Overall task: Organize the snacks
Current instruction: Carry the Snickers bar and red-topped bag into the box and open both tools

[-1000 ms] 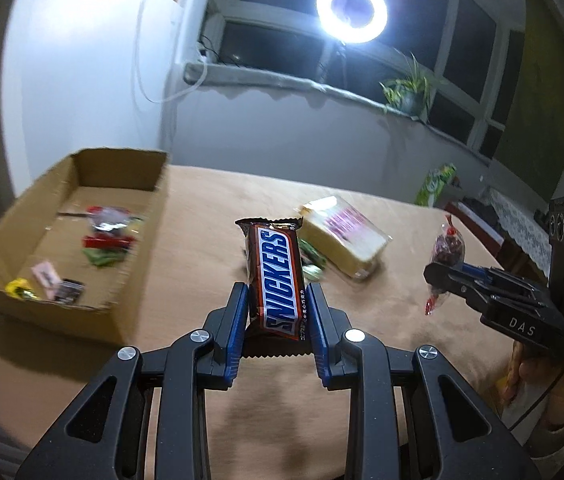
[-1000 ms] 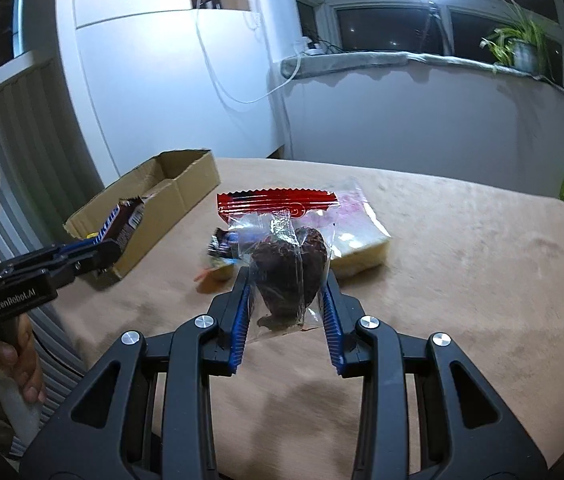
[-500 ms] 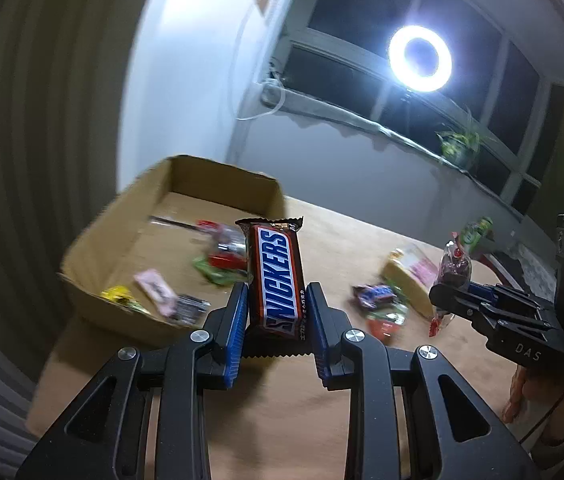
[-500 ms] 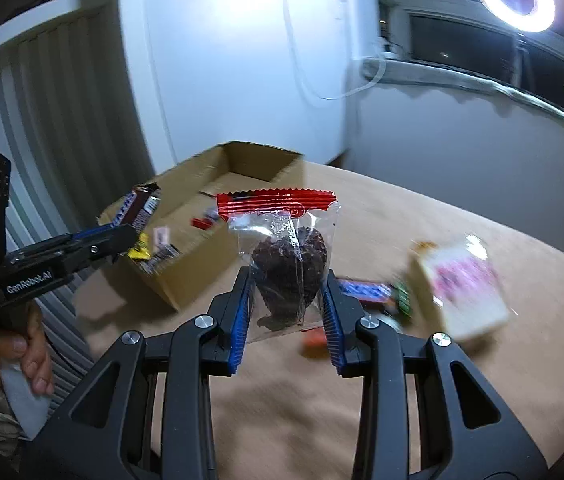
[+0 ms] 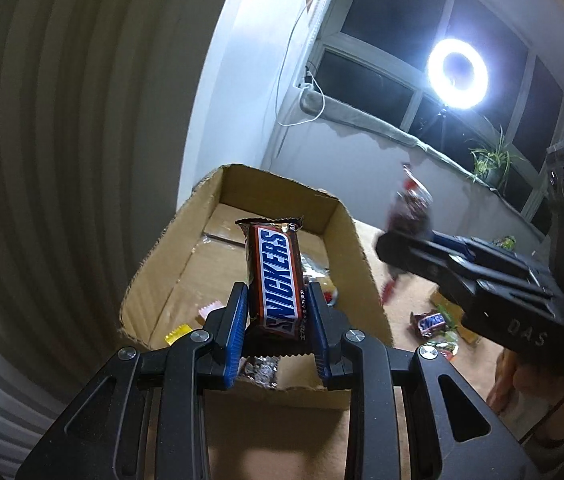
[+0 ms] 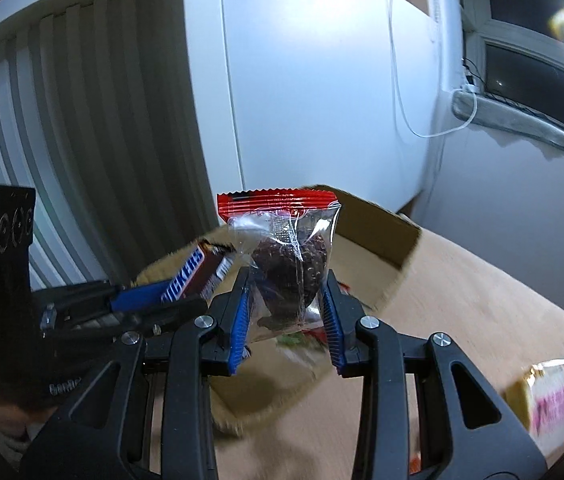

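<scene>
The left gripper (image 5: pixel 277 314) pinches an upright Snickers bar (image 5: pixel 278 276) at frame centre, the cardboard box (image 5: pixel 355 256) directly behind and below it. The right gripper (image 6: pixel 287 312), its jaws opening around a clear dark-snack packet (image 6: pixel 289 260), is at the box too.

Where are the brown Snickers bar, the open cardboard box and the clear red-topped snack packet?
Snickers bar (image 5: pixel 280 276), left wrist view, blue logo panel.
Cardboard box (image 5: pixel 355 256), left wrist view, right wall.
Snack packet (image 6: pixel 289 264), right wrist view, dark contents.

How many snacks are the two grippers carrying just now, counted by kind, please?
Chocolate bar, clamped in the left gripper: 1
Clear packet with a dark snack inside, between the right gripper's opening jaws: 1
Total: 2
</scene>
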### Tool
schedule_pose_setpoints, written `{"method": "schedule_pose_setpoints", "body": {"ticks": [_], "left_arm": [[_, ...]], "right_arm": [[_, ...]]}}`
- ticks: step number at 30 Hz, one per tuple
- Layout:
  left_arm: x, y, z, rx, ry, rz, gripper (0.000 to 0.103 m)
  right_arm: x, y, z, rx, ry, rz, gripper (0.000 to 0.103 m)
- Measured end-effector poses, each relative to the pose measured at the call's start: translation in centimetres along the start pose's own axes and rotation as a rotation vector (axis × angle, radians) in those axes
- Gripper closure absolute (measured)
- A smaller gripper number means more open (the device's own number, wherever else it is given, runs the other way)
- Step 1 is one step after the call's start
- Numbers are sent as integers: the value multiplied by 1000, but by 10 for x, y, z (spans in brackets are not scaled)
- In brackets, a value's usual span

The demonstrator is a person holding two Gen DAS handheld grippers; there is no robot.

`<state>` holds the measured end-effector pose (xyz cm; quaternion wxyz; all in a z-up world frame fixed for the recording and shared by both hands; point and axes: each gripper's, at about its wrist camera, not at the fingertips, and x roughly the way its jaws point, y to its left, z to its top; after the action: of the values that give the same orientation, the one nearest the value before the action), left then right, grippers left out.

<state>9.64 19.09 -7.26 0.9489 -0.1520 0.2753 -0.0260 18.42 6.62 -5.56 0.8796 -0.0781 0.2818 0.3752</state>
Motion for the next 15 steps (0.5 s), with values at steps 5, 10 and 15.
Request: {"method": "schedule_pose_setpoints", "body": {"ticks": [5, 10, 15], "left_arm": [[0, 4, -4, -9, 7, 45, 64], [-8, 3, -9, -19, 10, 58, 58], [-17, -2, -8, -18, -6, 54, 49]], "right_arm": [[-1, 1, -11, -6, 7, -23, 41], [-18, -5, -25, 17, 18, -50, 41], [-39, -7, -34, 28, 8, -72, 37]]}}
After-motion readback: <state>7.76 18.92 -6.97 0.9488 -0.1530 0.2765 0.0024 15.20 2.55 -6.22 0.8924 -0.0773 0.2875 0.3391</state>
